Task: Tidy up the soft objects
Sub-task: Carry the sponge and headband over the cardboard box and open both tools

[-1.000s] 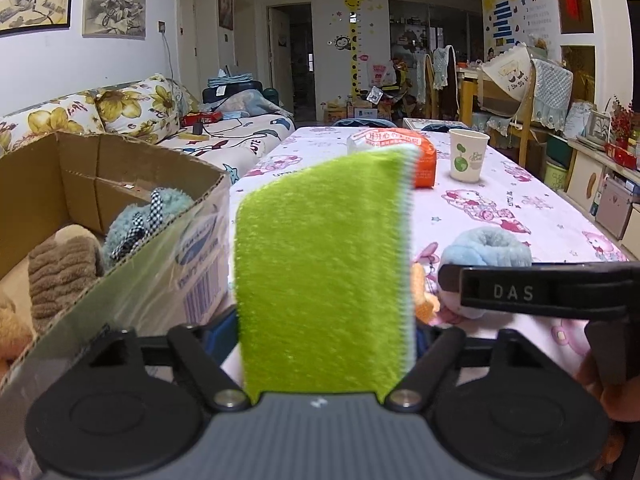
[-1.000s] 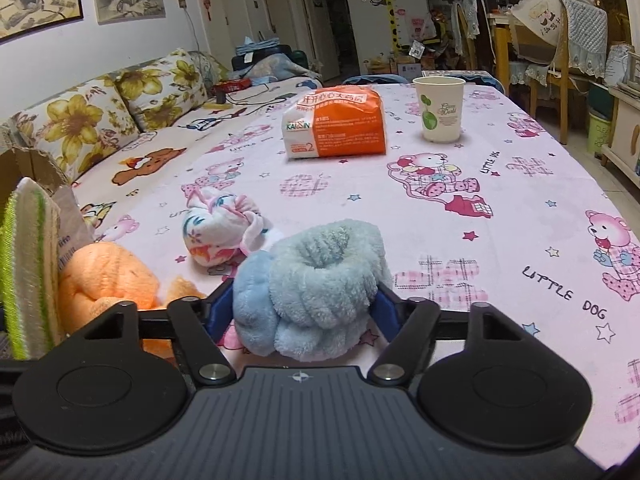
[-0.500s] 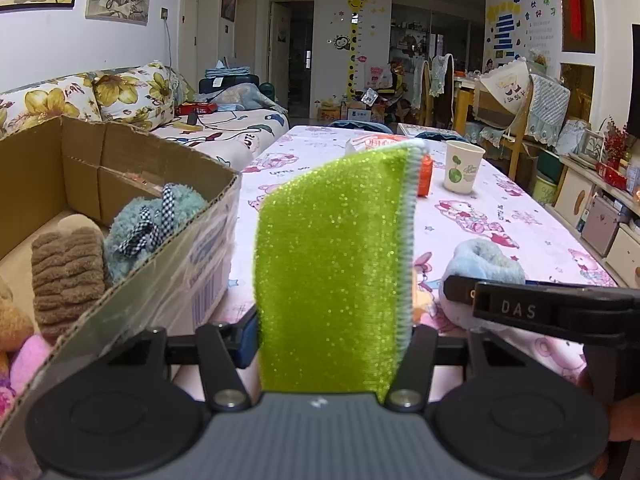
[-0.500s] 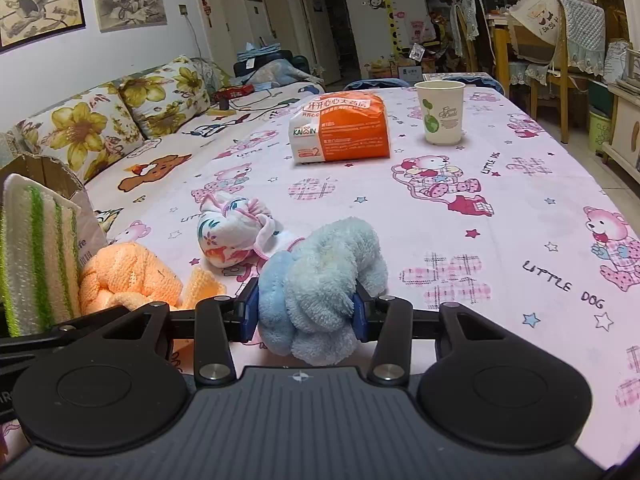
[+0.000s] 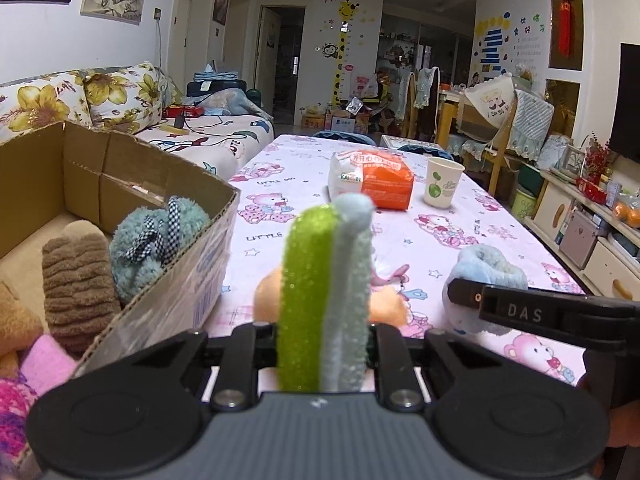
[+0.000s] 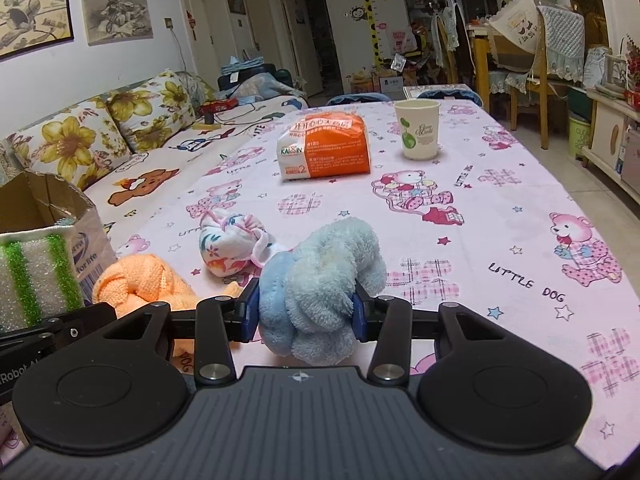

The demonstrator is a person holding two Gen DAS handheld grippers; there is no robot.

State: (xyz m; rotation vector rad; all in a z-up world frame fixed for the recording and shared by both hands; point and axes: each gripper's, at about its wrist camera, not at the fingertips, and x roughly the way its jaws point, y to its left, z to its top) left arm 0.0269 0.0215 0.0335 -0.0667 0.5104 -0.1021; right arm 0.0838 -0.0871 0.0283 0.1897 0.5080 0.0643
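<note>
**Both Grippers Loaded Beside the Box**

While the left gripper [image 5: 322, 344] pinched the green sponge [image 5: 320, 300] edge-on beside the cardboard box [image 5: 200, 240], the right gripper [image 6: 306, 316] squeezed the blue plush roll [image 6: 320, 280] above the pink tablecloth [image 6: 500, 220].

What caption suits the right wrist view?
Right gripper squeezes a blue fluffy toy above the pink tablecloth, orange cloth nearby.
</note>
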